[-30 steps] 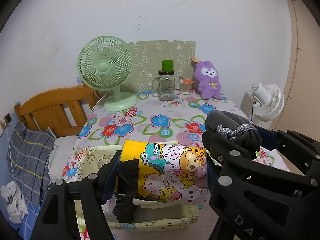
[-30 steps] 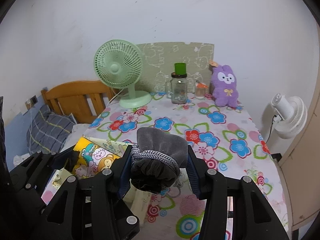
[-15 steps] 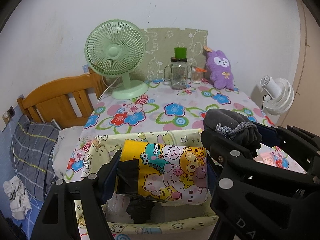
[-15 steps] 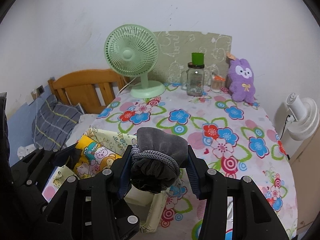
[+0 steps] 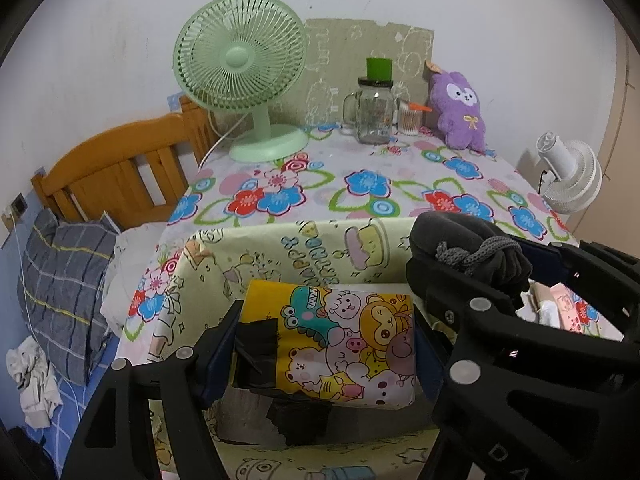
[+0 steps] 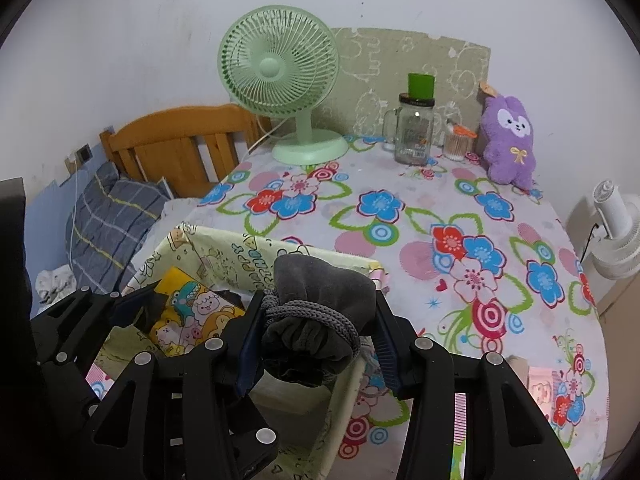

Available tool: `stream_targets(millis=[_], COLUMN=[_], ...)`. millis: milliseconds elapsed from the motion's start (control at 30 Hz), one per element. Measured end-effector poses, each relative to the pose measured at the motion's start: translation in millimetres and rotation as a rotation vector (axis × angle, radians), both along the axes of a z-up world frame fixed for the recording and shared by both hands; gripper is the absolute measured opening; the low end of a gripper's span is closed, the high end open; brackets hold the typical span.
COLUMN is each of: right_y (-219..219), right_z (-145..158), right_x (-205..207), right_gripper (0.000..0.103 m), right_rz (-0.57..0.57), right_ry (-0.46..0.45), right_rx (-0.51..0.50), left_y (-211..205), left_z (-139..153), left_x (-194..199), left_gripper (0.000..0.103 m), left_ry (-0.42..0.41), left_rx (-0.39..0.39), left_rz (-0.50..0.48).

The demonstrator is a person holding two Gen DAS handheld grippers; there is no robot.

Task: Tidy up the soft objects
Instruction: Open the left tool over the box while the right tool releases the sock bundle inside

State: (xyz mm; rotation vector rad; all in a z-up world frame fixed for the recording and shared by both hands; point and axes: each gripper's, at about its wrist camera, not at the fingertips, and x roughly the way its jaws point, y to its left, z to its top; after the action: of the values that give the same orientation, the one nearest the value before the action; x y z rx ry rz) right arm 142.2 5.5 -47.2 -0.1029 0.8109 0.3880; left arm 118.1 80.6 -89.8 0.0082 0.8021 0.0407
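- In the left wrist view the left gripper (image 5: 326,354) fills the bottom of the frame, its blue-padded fingers clamped on a yellow cartoon-print pouch (image 5: 340,344), which hangs low centre over the open top of a pale yellow fabric bin (image 5: 280,256).
- In the right wrist view the right gripper (image 6: 316,340) sits bottom centre, its fingers pressed on either side of a grey drawstring pouch (image 6: 320,296) tied with a grey cord; it hangs over the right-hand edge of the same bin.
- Dark cloth shows inside the bin below the yellow pouch.
- The bin stands at the near left edge of the desk (image 6: 420,216), which carries a cloth printed with bright flowers.
- Far along the desk, upper centre, stands a green fan (image 6: 280,76); to its right a glass jar (image 6: 414,132) with a green cap, then a small clear cup, then a purple plush toy (image 6: 510,140) at upper right.
- A pale printed board leans on the wall behind them.
- At left, a wooden bed frame (image 5: 112,176) and a grey checked pillow (image 5: 60,296).
- At right edge, a white fan (image 5: 572,176).
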Motion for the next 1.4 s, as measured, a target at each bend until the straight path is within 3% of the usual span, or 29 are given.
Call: stream_targets(millis=[167, 400, 667, 867, 1400], right_y=[9.0, 23.1, 26.9, 19.9, -12.7], right_z=[-4.6, -12.5, -18.5, -9.4, 24.3], right_x=[3.9, 6.2, 7.2, 1.5, -19.1], right_gripper=[0.052, 0.052, 0.058, 0.075, 0.083], right_rz=[0.017, 0.055, 0.081, 0.076, 0.024], right_ry=[0.011, 0.036, 0.084, 0.049, -0.06], right_rx=[-0.005, 0.0, 0.007, 0.016, 0.051], left_y=[9.1, 20.8, 21.5, 17.7, -9.9], left_z=[-7.0, -10.5, -10.9, -2.3, 29.3], left_x=[1.6, 1.2, -1.1, -6.6, -23.2], left_gripper=[0.08, 0.095, 0.097, 0.099, 0.101], left_ry=[0.018, 0.026, 0.03, 0.004, -0.085], left_rx=[0.006, 0.007, 0.008, 0.005, 0.0], left_rz=[0.013, 0.032, 0.042, 0.044, 0.032])
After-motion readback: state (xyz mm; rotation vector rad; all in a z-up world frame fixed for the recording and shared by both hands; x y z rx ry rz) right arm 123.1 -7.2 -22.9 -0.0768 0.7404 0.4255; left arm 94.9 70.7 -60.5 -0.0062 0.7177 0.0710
